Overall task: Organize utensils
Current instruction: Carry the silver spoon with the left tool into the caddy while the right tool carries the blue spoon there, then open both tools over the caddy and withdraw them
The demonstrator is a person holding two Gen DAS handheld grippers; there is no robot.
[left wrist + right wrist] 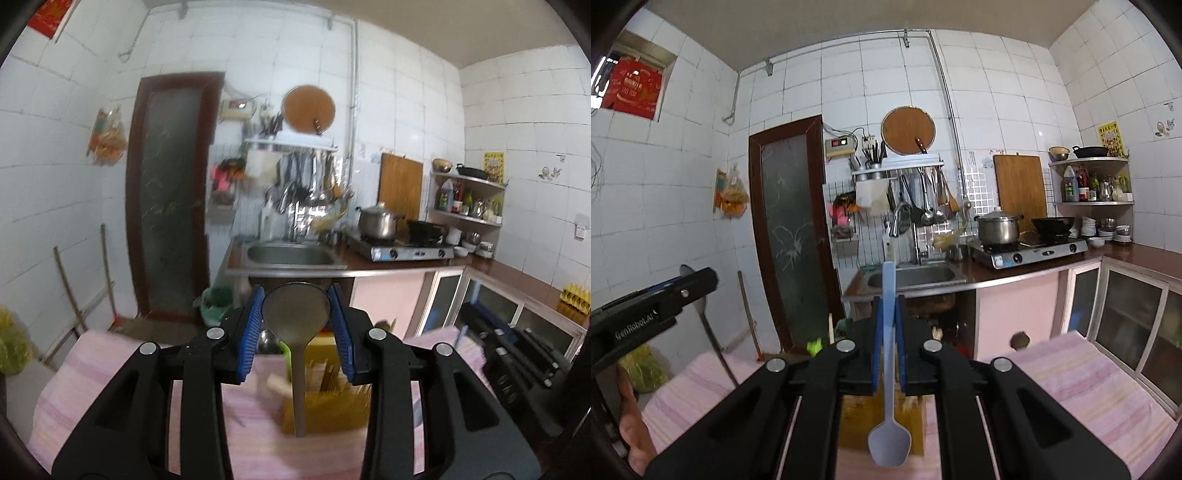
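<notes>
A white-tiled kitchen fills both views, with a brown door (790,229) on the left and a counter along the far wall; close below the cameras lies a pink striped cloth (1108,391).

The left gripper (295,314) pinches a metal ladle (296,314) by its round, dull grey bowl, one blue pad on each side of the rim. The bowl stands up between the fingers and the thin handle hangs straight down over a yellow holder (332,410), which is blurred; pale sticks seem to stand in it, though what they are I cannot tell. In the right wrist view the same gripper enters from the left edge, the ladle's bowl peeping above it and the handle slanting down below.

The right gripper (888,314) is pressed nearly together on the flat handle of a pale blue spoon (888,369). The handle's end rises above the fingertips and the oval bowl hangs low, facing the camera, over the same yellow holder (919,428).

Farther out, a steel sink (912,277) sits in the counter, with utensils hanging on a rack (897,166) above it. To its right a steel pot (997,227) and a black wok (1052,223) rest on a stove (1030,251). A round board (908,130) hangs on the wall.
</notes>
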